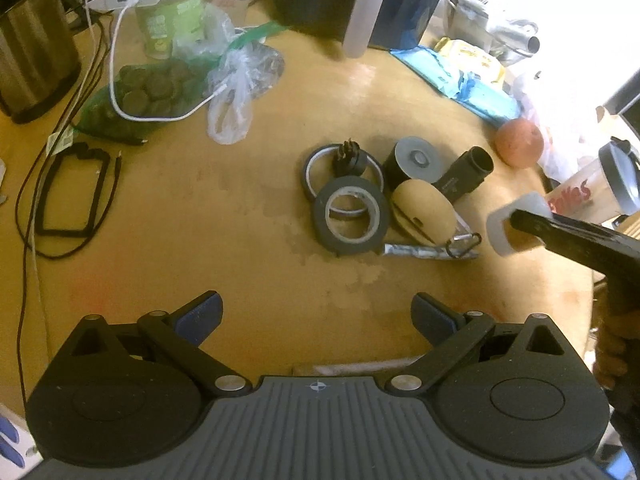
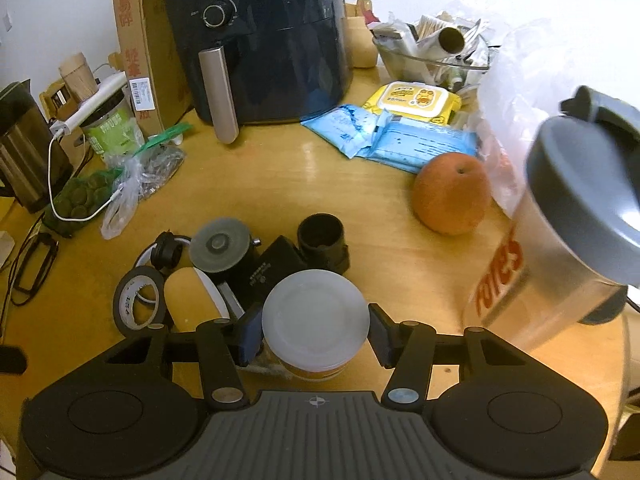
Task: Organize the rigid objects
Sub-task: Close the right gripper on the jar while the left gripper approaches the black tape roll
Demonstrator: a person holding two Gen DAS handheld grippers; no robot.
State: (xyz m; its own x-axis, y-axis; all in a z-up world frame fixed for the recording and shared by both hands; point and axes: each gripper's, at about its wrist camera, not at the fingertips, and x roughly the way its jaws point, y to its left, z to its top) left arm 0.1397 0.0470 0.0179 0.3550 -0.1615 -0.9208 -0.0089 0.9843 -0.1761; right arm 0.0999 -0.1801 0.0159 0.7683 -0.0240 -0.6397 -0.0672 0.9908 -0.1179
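A cluster of small rigid things lies on the wooden table: a black tape roll [image 1: 351, 215] [image 2: 138, 301], a thin ring with a black plug [image 1: 347, 162], a black cylinder with a grey lid [image 1: 416, 162] [image 2: 223, 250], a black tube [image 1: 468, 174] [image 2: 322, 236] and a tan oval piece [image 1: 423, 211] [image 2: 188, 300]. My right gripper [image 2: 316, 330] is shut on a small jar with a white lid [image 2: 315, 322], held just right of the cluster; it shows in the left wrist view [image 1: 510, 228]. My left gripper [image 1: 316, 312] is open and empty, nearer than the cluster.
An orange fruit [image 2: 452, 194] [image 1: 519, 142], a shaker bottle with a grey lid [image 2: 560, 240], blue and yellow wipe packs [image 2: 400, 128] and a black air fryer [image 2: 260, 40] stand behind and right. Plastic bags [image 1: 232, 80], cables [image 1: 72, 184] and a metal kettle [image 1: 32, 48] are at the left.
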